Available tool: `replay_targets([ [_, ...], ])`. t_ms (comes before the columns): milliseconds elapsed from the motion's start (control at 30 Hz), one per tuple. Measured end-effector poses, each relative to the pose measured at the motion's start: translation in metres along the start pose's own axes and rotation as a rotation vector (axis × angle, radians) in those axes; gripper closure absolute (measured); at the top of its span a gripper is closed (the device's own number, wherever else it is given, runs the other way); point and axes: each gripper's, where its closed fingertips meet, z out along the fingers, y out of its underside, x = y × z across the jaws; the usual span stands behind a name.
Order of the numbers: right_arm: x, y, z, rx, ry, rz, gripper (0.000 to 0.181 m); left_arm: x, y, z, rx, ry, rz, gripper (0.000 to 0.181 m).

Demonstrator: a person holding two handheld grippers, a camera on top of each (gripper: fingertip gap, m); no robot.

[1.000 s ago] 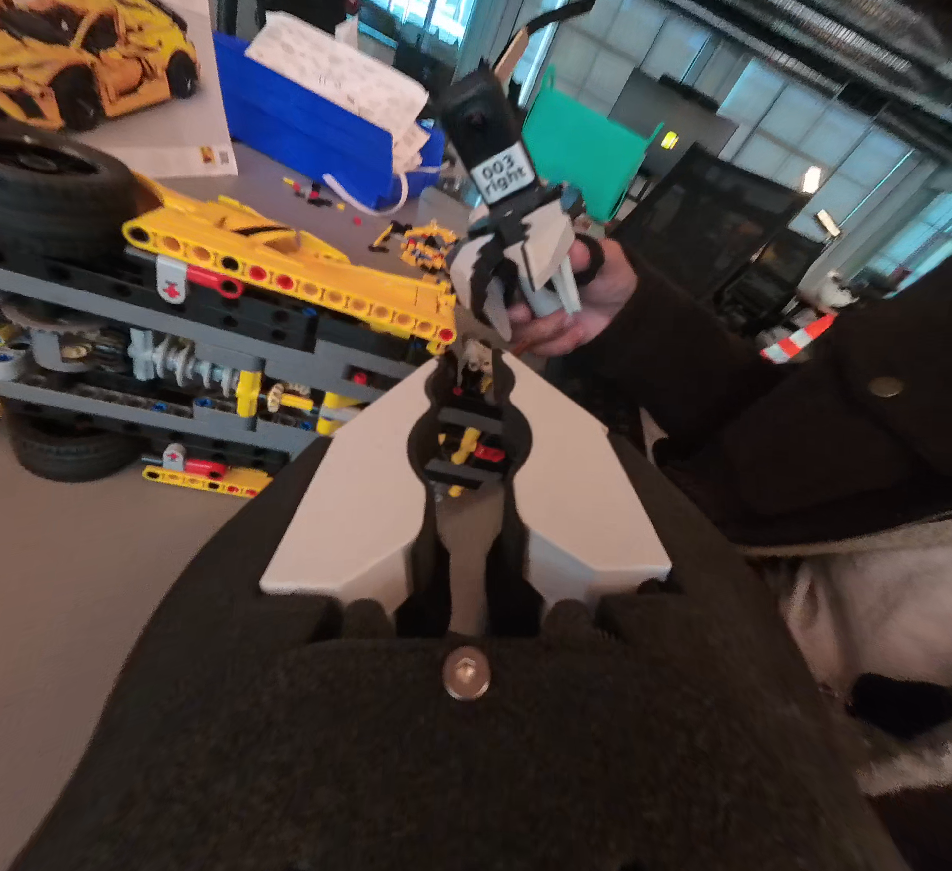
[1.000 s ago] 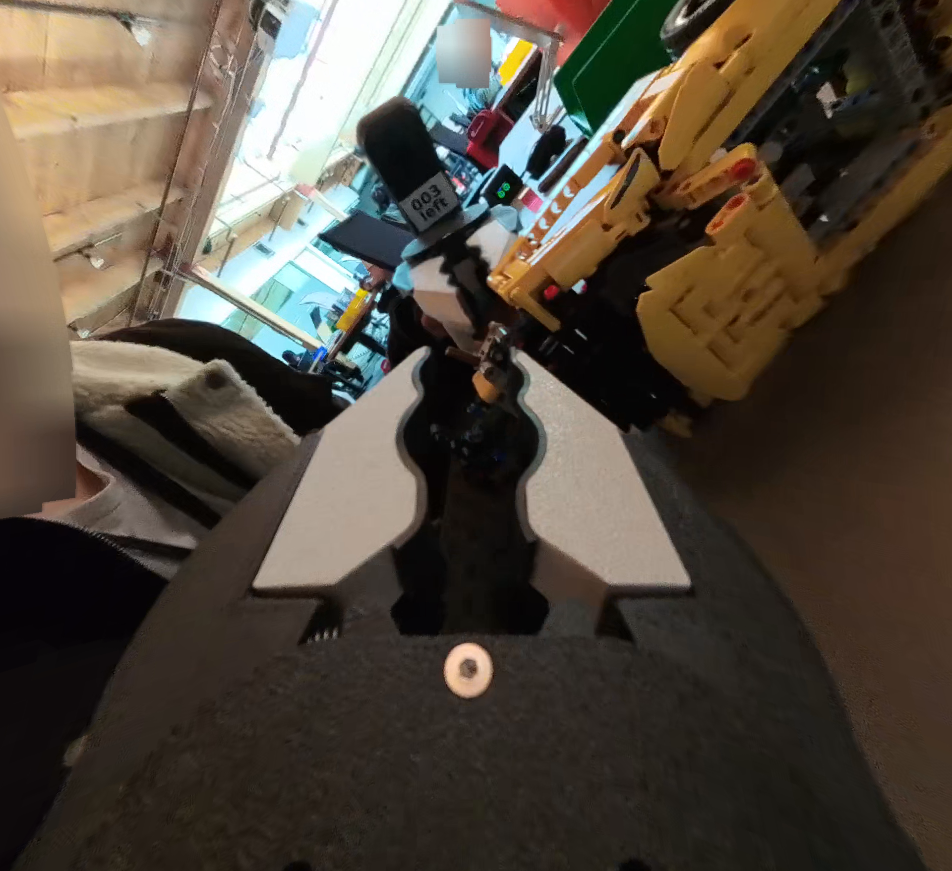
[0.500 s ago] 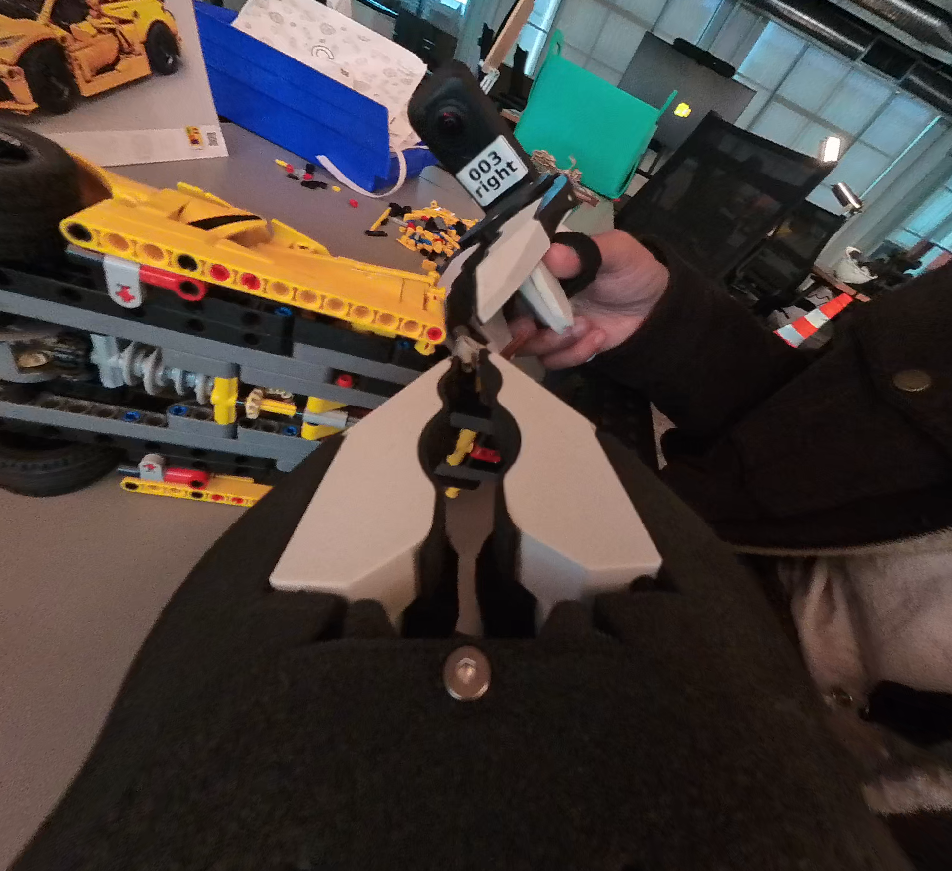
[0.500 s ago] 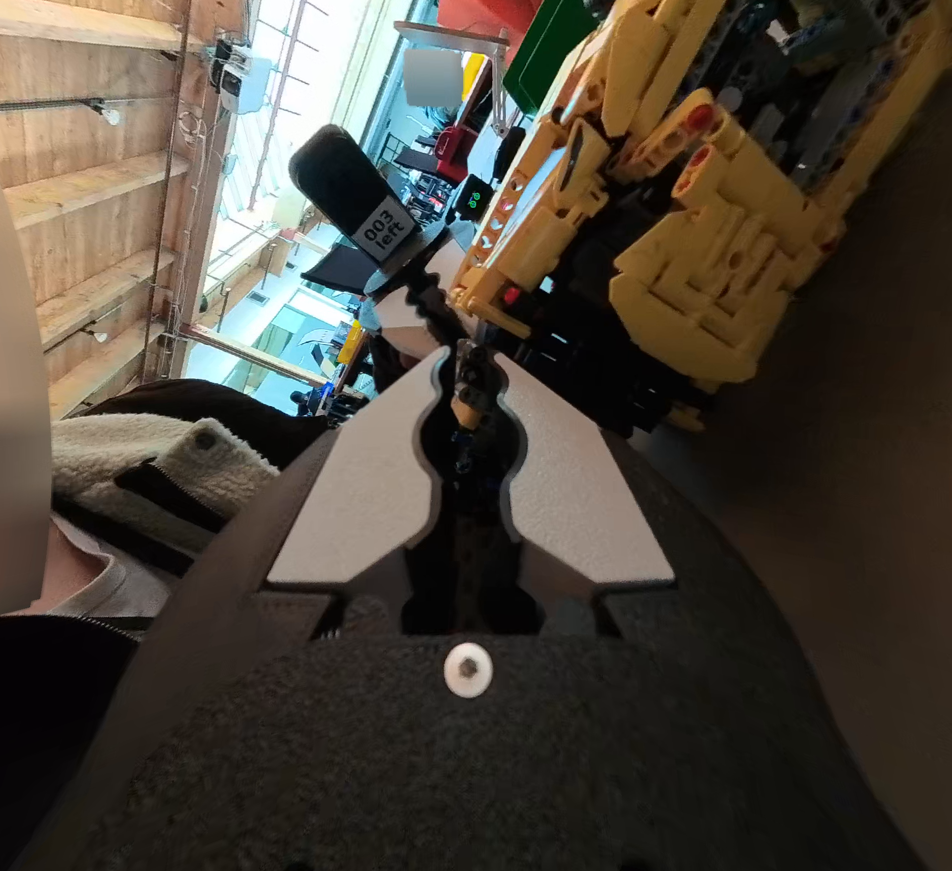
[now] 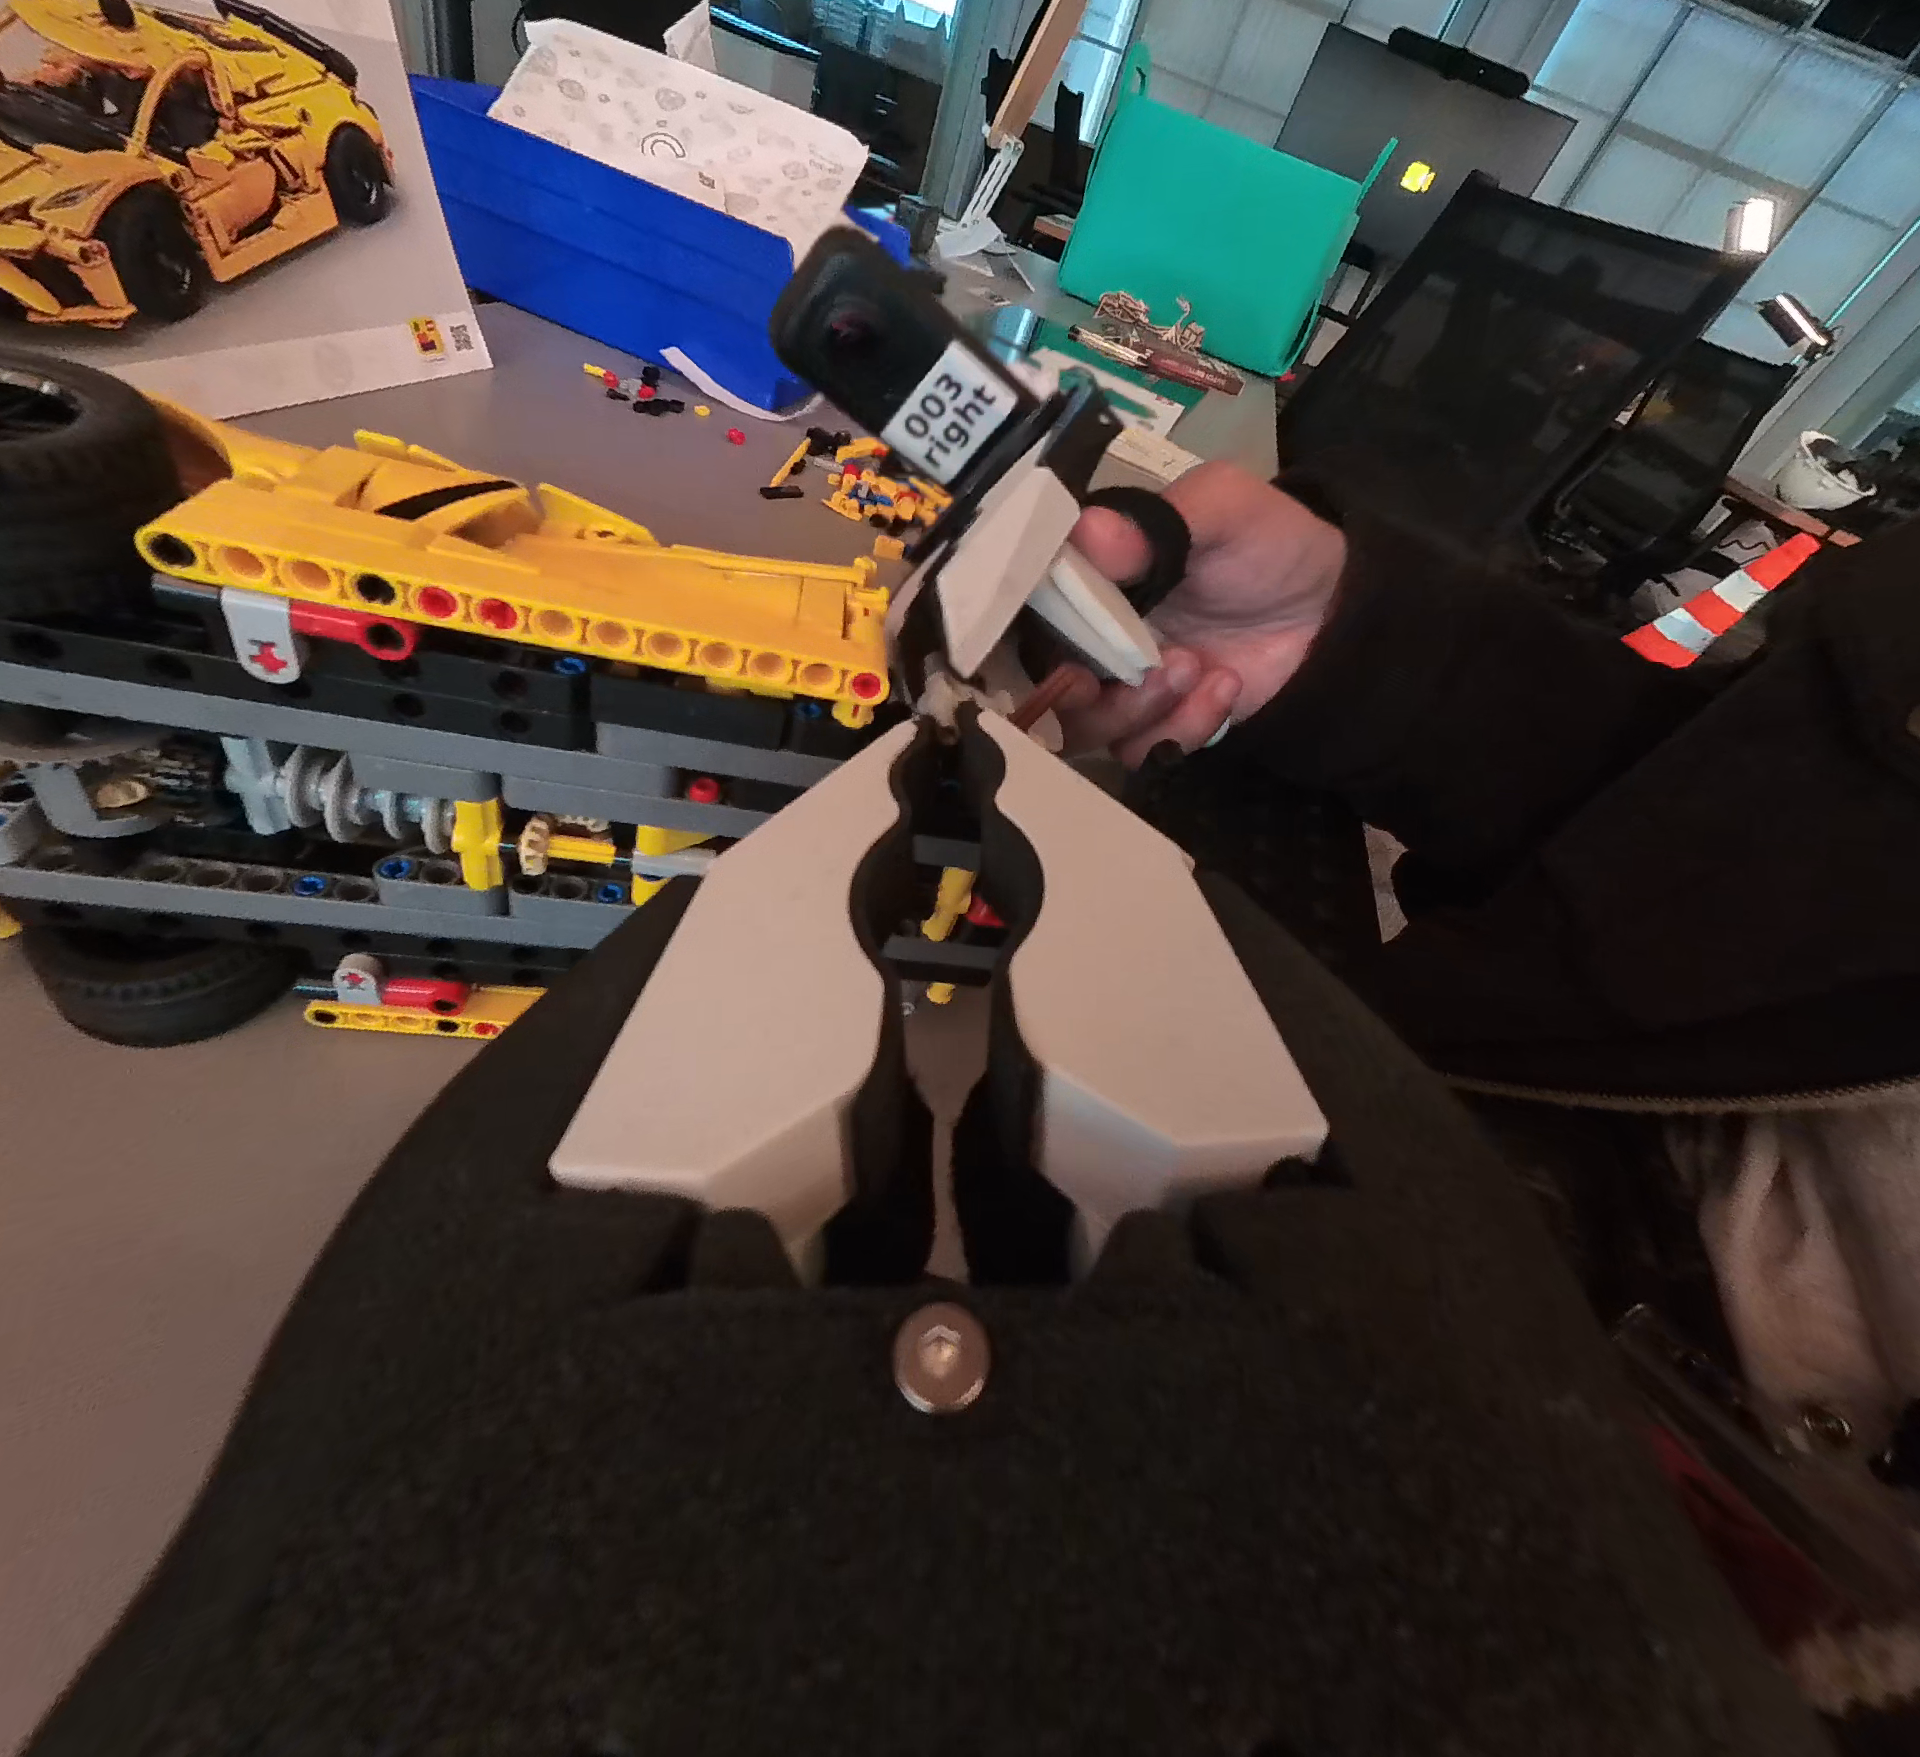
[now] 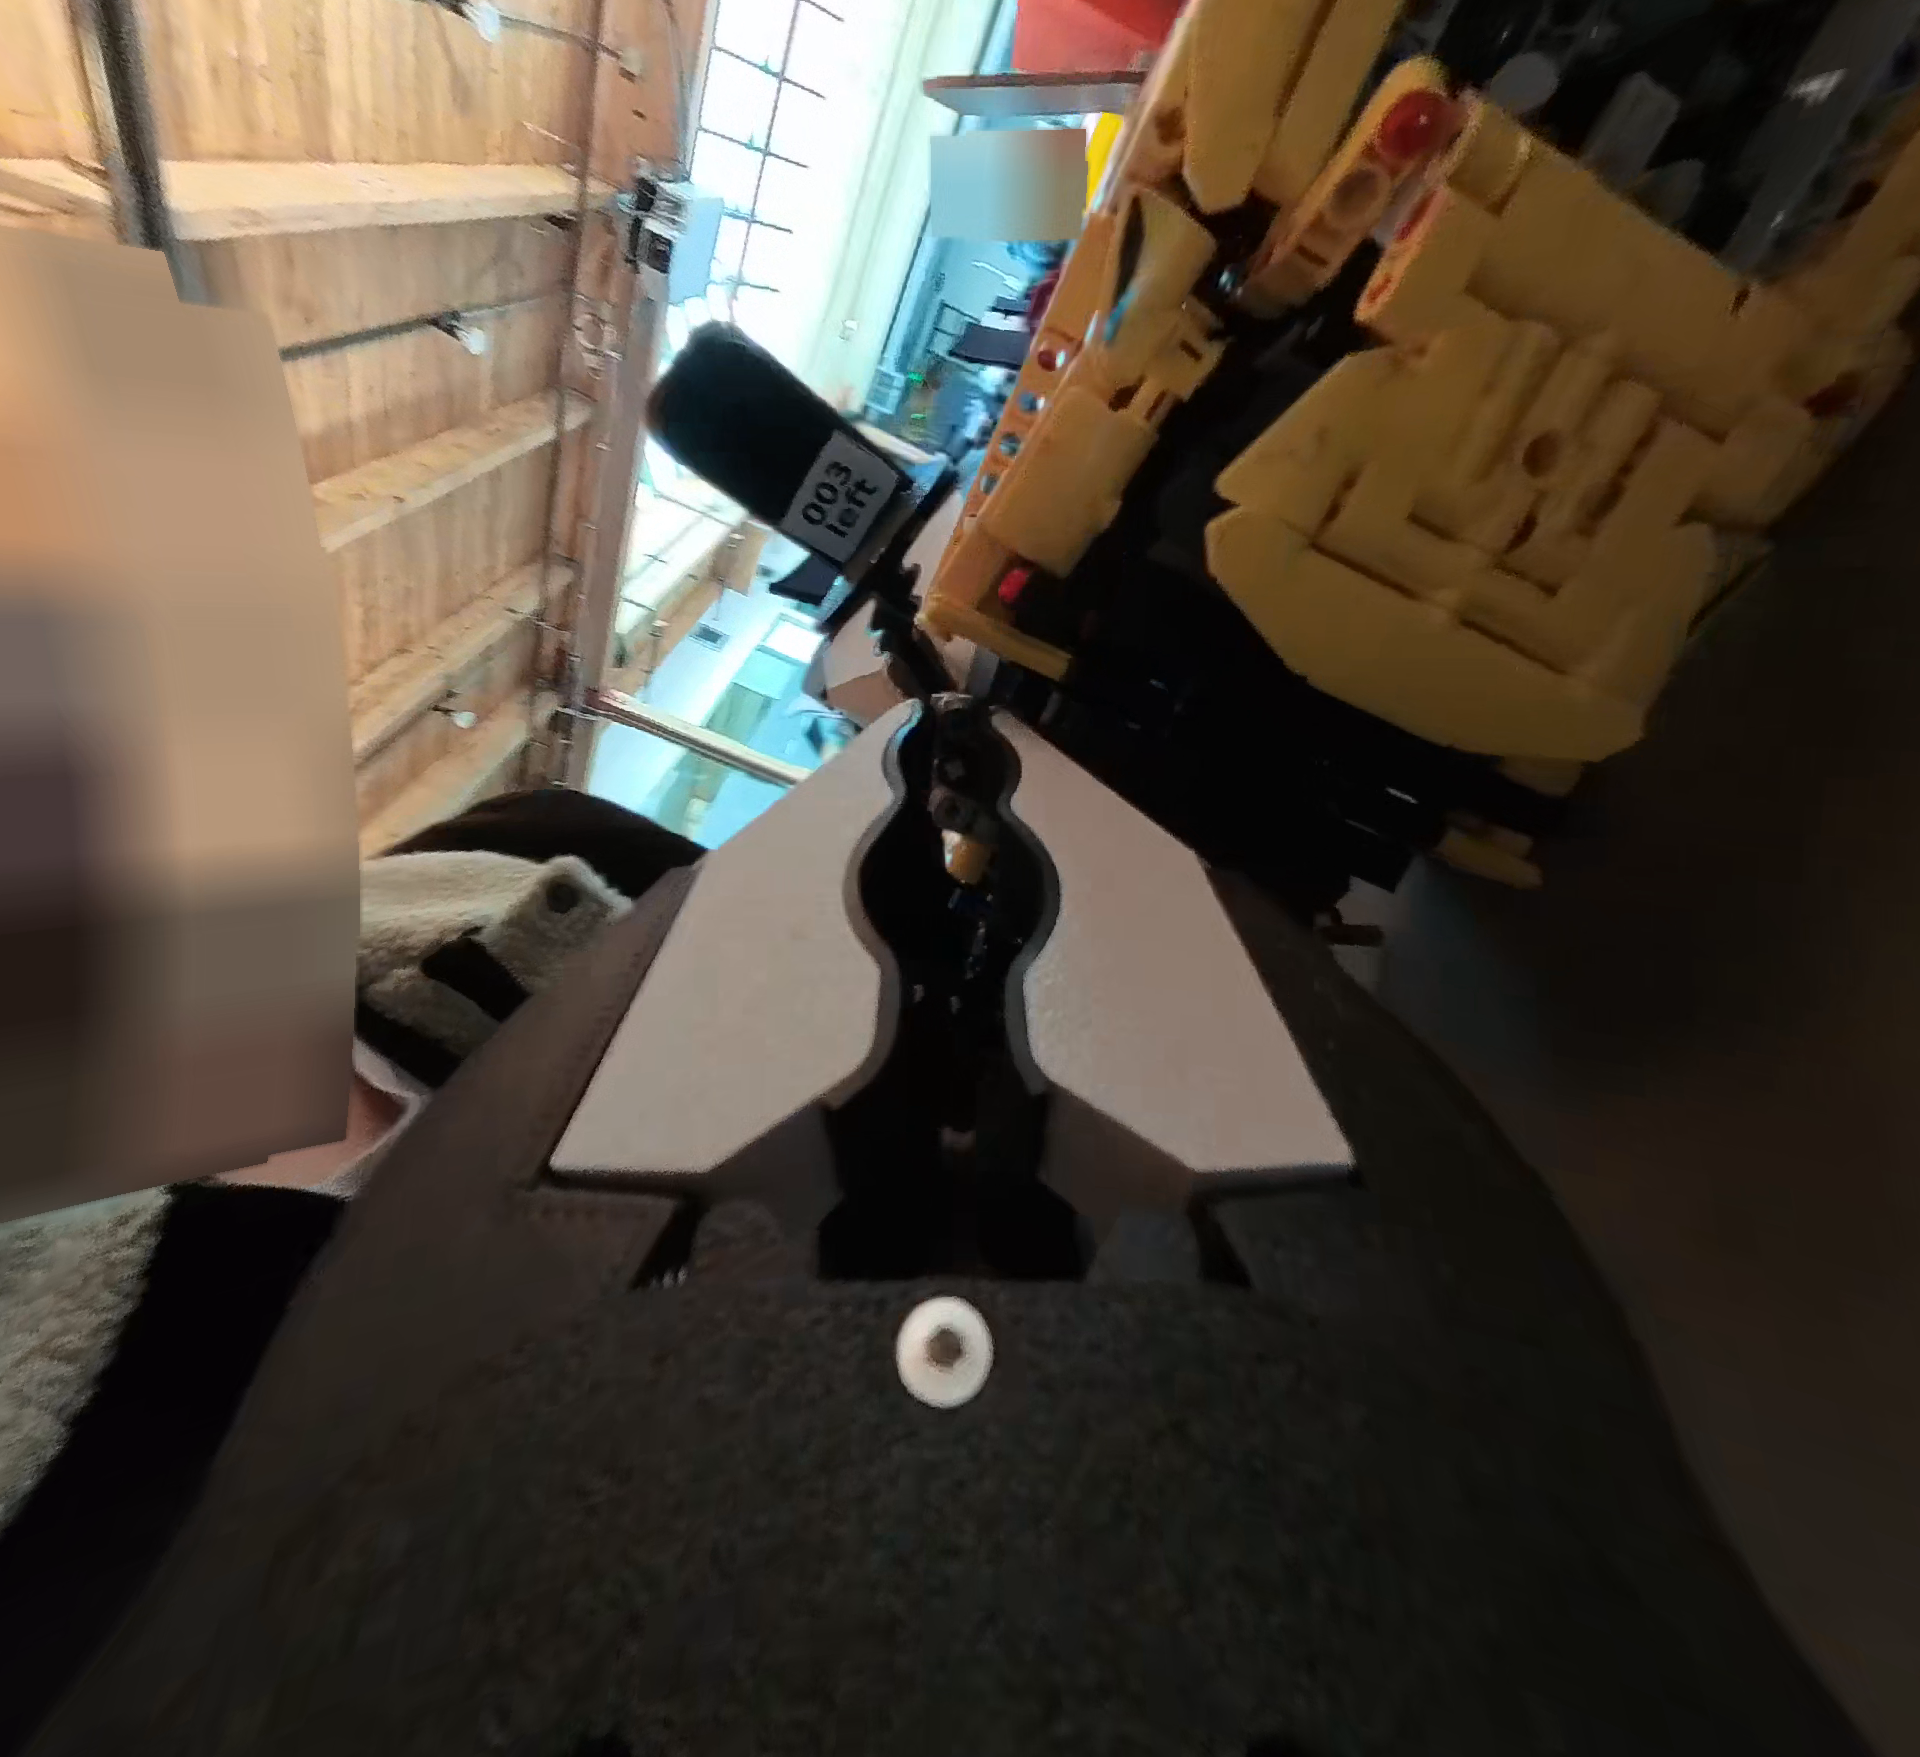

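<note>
The left tool (image 5: pixel 940 751) has its two fingers drawn together, clamped on a small brick assembly (image 5: pixel 945 886) of black, yellow and red pieces. The assembly's long axis runs along the fingers, pointing away from the camera toward the tips. Tip to tip with it is the right tool (image 5: pixel 935 668), held in a person's hand (image 5: pixel 1216 606); in its own view the right tool (image 6: pixel 961 741) is likewise closed, gripping a thin dark pin piece (image 6: pixel 966 814) with a tan end, lying lengthwise between the fingers.

Left of the left tool, just beside its tips, a yellow model car (image 5: pixel 436 668) lies on its side on the grey surface (image 5: pixel 156 1240), underside facing the camera, long axis running left to right. Farther ahead sit loose bricks (image 5: pixel 873 486), a blue bin (image 5: pixel 603 242), a booklet picturing a yellow car (image 5: pixel 208 149) and a green bag (image 5: pixel 1195 242). The room beyond has large windows and dark office chairs.
</note>
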Motion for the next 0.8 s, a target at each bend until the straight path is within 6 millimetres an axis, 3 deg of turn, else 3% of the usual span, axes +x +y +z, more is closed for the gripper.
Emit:
replay_targets([
  [733,-0.002,0.002,-0.013,-0.053,-0.061,-0.061,0.176,0.005,0.002,0.009,-0.017,-0.018,0.053,0.178],
  [767,-0.003,-0.007,-0.022,0.006,-0.081,-0.04,0.175,0.005,0.001,0.006,-0.01,-0.015,0.053,0.178],
  [800,-0.004,-0.032,-0.047,0.167,-0.1,-0.013,0.176,0.006,-0.002,0.001,0.01,0.001,0.037,0.179],
])
